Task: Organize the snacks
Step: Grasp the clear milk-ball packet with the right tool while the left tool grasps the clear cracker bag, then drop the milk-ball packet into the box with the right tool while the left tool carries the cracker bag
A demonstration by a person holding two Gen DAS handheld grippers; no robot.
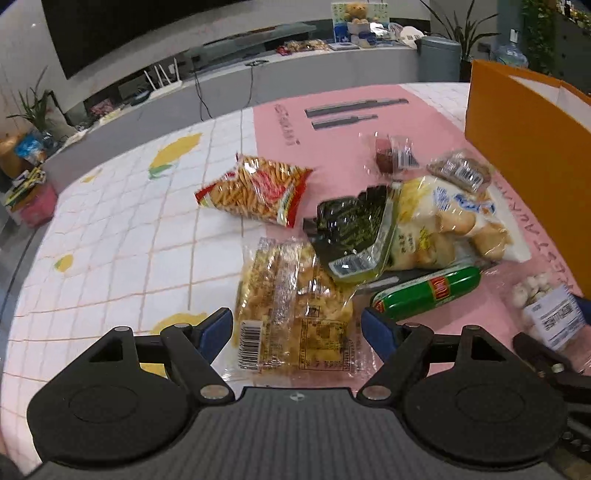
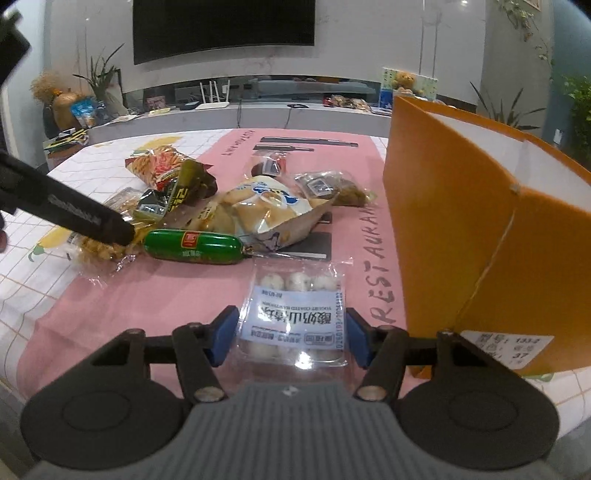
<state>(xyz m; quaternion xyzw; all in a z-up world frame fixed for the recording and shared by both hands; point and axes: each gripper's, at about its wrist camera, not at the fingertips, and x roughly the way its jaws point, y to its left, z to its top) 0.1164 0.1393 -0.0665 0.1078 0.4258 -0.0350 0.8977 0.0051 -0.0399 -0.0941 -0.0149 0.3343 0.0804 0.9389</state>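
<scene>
Orange box [image 2: 461,229] walls stand just right of my right gripper [image 2: 291,338], whose spread fingers flank the clear pack of white candy balls [image 2: 295,317] without pinching it. My left gripper [image 1: 297,328] is also spread, around the yellow cracker bag [image 1: 291,306]; the green sausage [image 1: 424,291] and seaweed pack [image 1: 354,232] crowd beside it on the pink mat [image 2: 147,295].

Wall-mounted dark screen [image 2: 223,27], potted plants [image 2: 101,79]

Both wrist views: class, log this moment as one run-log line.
left gripper: open, astride yellow snack pack | right gripper: open, astride white-ball packet | orange box: open, right of packet
</scene>
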